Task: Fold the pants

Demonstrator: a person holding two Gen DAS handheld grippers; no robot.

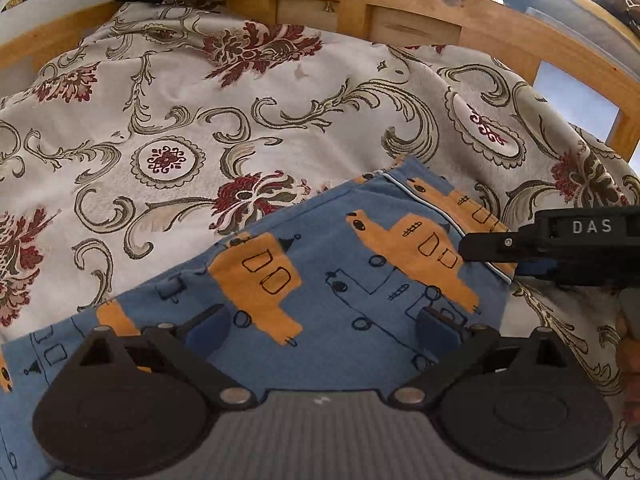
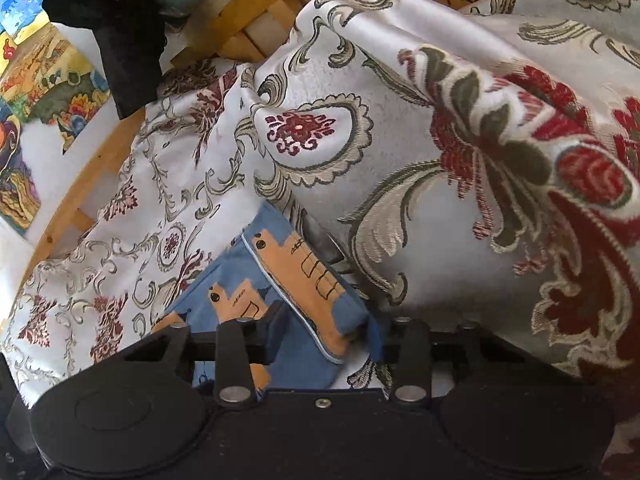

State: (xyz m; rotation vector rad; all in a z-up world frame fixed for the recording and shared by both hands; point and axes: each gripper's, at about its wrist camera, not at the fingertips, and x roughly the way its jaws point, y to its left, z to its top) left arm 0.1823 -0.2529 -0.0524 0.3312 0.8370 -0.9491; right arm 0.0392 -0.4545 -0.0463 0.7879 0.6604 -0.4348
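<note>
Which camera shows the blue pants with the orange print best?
The left wrist view: the blue cotton pants with orange vehicle print spread broadly over the floral bedspread. The right wrist view shows only a bunched piped edge between the right gripper's jaws.

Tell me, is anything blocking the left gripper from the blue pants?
Nothing visible. The left gripper hangs open right over the pants, with only cloth between its fingers. The right gripper works the far edge.

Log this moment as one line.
left gripper: open over pants | right gripper: open around pants edge | surface: floral bedspread
</note>
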